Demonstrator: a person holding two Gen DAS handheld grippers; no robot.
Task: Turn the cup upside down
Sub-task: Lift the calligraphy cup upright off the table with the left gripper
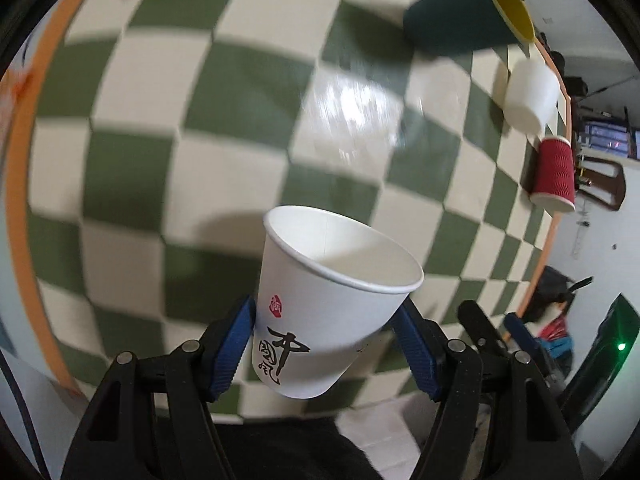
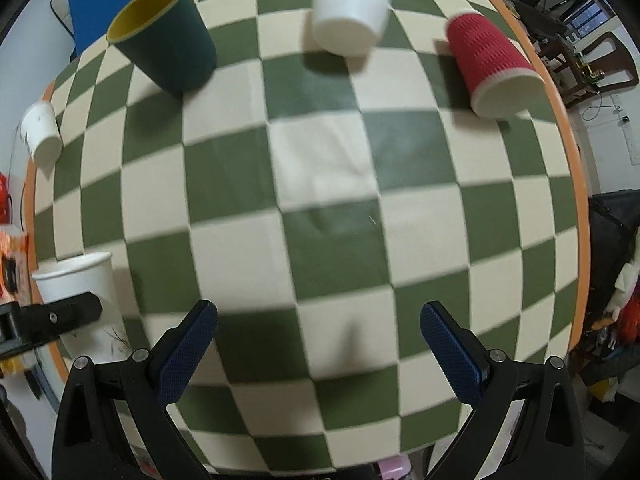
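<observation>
My left gripper (image 1: 326,338) is shut on a white paper cup (image 1: 328,300) with black calligraphy and a red stamp. The cup is held above the checkered table (image 1: 200,120), mouth up and tilted. The same cup (image 2: 86,300) shows at the lower left of the right wrist view, with a left gripper finger (image 2: 60,316) across it. My right gripper (image 2: 318,340) is open and empty above the table's near part (image 2: 320,200).
On the far side stand a dark green cup with a yellow inside (image 2: 164,36), mouth up, an upside-down white cup (image 2: 350,8) and an upside-down red ribbed cup (image 2: 492,64). A small white paper cup (image 2: 40,132) sits at the left edge. The table has an orange rim (image 2: 576,160).
</observation>
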